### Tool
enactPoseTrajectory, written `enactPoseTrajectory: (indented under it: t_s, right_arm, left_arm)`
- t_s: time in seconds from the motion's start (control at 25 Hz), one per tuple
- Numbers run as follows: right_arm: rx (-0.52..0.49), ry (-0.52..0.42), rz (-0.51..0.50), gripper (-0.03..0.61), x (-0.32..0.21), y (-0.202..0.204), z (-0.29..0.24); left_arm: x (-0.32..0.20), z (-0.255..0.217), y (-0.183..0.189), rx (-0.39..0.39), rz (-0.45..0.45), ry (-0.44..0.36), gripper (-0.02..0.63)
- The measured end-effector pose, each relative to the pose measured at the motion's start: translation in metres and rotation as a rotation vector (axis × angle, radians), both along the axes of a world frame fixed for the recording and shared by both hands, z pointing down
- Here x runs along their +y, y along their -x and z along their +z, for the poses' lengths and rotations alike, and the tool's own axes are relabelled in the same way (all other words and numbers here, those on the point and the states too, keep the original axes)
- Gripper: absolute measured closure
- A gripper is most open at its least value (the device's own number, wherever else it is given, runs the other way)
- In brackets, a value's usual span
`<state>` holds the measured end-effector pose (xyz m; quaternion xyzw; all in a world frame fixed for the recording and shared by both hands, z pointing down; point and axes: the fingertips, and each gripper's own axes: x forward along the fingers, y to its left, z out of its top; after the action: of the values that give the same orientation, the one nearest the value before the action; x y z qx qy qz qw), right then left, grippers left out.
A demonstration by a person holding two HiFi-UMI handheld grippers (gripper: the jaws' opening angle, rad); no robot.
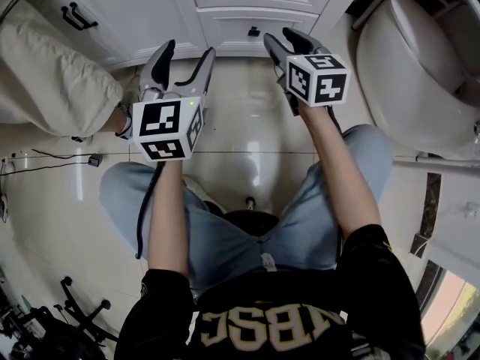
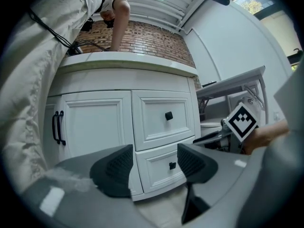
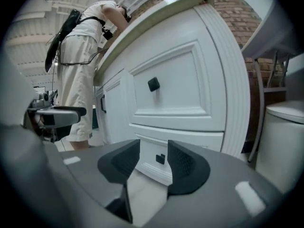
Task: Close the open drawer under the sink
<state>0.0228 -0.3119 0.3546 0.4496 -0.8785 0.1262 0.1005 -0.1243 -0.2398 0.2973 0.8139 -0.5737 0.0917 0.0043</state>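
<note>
Apparently the drawer was already shut; the left gripper and right gripper hung clear, jaws slightly parted and empty, so only a flushness check seemed due.

The only lettering stands on the black shirt at the bottom of the head view: one row of big pale block letters across the chest, broken by folds and cut off at both ends. An S, a B and a C seem to stand in it, but the whole word cannot be read. The left cube on the left gripper and the right cube on the right gripper bear black-and-white square code patterns, not legible as text; the left gripper view shows one such pattern on the right cube
</note>
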Motion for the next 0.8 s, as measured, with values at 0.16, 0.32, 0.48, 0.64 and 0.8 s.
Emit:
enactPoseTrajectory:
  t_s: [0.16,0.32,0.48,0.64,0.8]
  right_arm:
    - [-0.076,-0.132,0.099,0.397,0.020,-0.024,-0.040]
    - [-0.093,-0.248,0.149,0.336,0.047,-0.034,-0.072]
    - [-0.085,-0.356,0.207,0.211,0.075,-0.043,-0.100]
    - [-0.077,-0.389,0.220,0.189,0.103,-0.054,-0.112]
    - [-0.042,-0.438,0.289,0.157,0.127,-0.072,-0.119]
  left_arm:
    - [0.017,-0.003,-0.003,-0.011,0.005,-0.009,0.318]
    - [0.030,-0.010,-0.010,-0.003,0.018,-0.023,0.317]
    - [0.040,-0.016,-0.015,-0.006,0.032,-0.041,0.316]
    - [0.051,-0.020,-0.023,0.006,0.049,-0.059,0.316]
    - [0.062,-0.026,-0.030,0.004,0.068,-0.081,0.316]
